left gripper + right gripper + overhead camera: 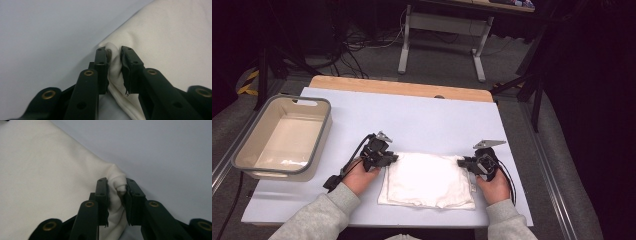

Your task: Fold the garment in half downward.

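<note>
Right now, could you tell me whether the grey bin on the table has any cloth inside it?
No, the grey bin shows a bare pale floor, while the white cloth lies folded on the table.

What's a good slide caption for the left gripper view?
Left gripper pinching a bunched corner of the folded white cloth on the pale table.

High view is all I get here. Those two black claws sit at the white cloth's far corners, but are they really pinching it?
Observer: Yes. In its own view the left gripper has a bunched corner of the white cloth pressed between its jaws.
Operator: And the other one?
Observer: The right gripper squeezes a small rolled fold of the cloth's corner.
Operator: Anything under the pinched corners?
Observer: Beside each corner there is the pale table.
</note>
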The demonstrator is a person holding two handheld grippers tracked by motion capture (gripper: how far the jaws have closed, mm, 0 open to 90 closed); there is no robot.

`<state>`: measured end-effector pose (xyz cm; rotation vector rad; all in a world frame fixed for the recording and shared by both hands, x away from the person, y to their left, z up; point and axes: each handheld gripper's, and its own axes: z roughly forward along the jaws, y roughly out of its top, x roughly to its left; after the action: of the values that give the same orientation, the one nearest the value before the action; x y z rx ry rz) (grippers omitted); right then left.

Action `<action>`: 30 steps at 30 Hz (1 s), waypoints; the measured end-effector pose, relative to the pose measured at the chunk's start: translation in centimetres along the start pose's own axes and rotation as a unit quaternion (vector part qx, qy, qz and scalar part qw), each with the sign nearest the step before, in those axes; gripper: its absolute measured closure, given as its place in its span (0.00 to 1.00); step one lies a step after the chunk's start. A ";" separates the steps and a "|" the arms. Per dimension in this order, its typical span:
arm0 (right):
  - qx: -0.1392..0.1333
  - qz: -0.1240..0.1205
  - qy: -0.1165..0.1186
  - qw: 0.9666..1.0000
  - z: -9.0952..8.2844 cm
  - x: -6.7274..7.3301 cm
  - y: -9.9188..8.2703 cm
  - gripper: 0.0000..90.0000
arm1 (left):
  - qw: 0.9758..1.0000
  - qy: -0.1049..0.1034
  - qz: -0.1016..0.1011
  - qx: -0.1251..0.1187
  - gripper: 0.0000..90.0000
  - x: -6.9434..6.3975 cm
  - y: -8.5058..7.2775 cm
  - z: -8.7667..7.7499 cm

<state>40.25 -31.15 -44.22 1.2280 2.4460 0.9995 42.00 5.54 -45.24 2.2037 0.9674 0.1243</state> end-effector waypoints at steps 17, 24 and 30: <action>-0.033 -0.001 -0.051 0.998 0.8 -0.8 2.7 0.85 | 0.997 0.061 -0.015 -0.045 0.93 1.3 1.5 -0.4; -0.031 0.007 -0.070 0.997 1.7 -1.2 2.9 0.81 | 0.996 0.075 -0.010 -0.052 0.93 1.5 1.7 0.2; -0.039 0.005 -0.106 0.994 1.2 -1.2 2.9 0.60 | 0.995 0.076 -0.014 -0.055 0.86 1.7 1.6 0.3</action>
<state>43.37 -30.34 -43.33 1.2511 2.2204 0.9079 44.32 5.75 -44.73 2.1024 1.0482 0.3300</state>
